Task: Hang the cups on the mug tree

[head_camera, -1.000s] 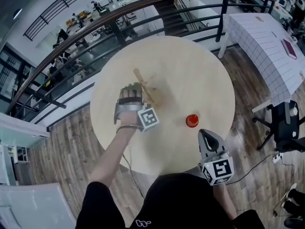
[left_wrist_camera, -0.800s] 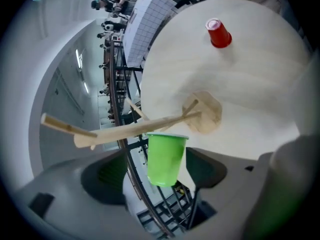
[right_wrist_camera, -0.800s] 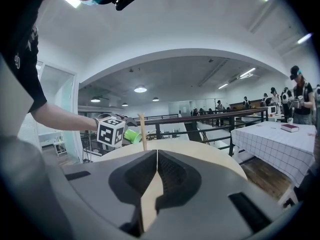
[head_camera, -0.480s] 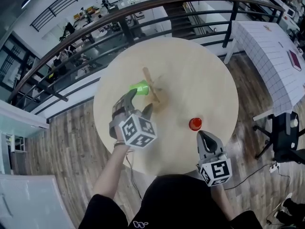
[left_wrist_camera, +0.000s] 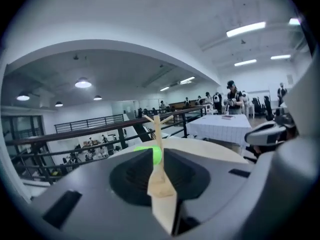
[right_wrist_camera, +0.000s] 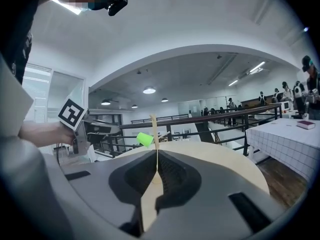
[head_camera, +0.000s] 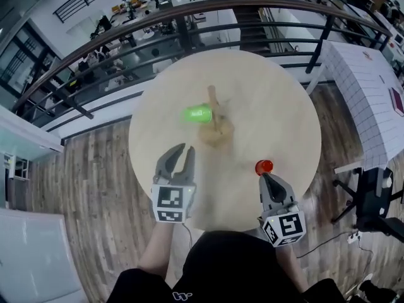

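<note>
The wooden mug tree stands upright near the middle of the round table. A green cup hangs on its left side, also seen in the left gripper view as the green cup beside the tree. My left gripper is held back near the table's near edge, apart from the tree. Its jaws are closing with a narrow gap and nothing between them. A red cup stands on the table just ahead of my right gripper, which is shut and empty.
A dark curved railing runs behind the table. A table with a checked cloth and an office chair stand to the right. Wooden floor surrounds the table. People stand far off.
The left gripper has drawn back from the mug tree toward the person, leaving the green cup hanging there, and its jaws have narrowed. The right gripper has stayed put.
</note>
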Demonstrator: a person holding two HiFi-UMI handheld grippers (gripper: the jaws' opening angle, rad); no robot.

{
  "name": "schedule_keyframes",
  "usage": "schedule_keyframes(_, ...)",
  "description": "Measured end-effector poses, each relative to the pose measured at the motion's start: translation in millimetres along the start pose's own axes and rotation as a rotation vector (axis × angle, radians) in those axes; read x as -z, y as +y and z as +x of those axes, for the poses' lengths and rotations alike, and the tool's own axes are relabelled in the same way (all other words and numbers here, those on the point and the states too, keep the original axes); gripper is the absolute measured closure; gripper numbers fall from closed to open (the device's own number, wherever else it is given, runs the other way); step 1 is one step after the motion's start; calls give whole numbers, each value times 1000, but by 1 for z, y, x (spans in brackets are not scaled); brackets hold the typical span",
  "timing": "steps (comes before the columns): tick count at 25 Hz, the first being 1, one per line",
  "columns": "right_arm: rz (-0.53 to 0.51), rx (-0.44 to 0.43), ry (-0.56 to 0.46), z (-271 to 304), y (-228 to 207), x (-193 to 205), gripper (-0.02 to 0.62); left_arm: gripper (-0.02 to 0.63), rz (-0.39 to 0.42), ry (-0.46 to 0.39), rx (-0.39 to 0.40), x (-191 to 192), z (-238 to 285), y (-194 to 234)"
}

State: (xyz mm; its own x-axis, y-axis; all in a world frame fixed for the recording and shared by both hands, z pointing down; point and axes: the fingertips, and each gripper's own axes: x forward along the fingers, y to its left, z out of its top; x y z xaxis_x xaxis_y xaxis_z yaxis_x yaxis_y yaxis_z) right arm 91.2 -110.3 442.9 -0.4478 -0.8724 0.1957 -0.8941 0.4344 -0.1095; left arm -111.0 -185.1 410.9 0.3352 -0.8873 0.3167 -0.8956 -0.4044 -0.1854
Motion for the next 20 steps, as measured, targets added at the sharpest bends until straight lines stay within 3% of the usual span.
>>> schedule_keyframes(4, -5, -22, -9, 5, 7, -4, 584, 572, -162, -23, -58, 24, -19, 3)
schedule_keyframes(8, -2, -21, -31, 7, 7, -9, 584, 592, -361, -88, -58, 41, -31, -2)
schedule_keyframes(12, 8, -25, -37, 8, 8, -11, 584, 592, -395, -80, -39, 49, -37, -11)
schedule_keyframes(20, -2, -39, -53, 2, 10, -15, 584, 593, -372, -57, 7, 49, -35, -23)
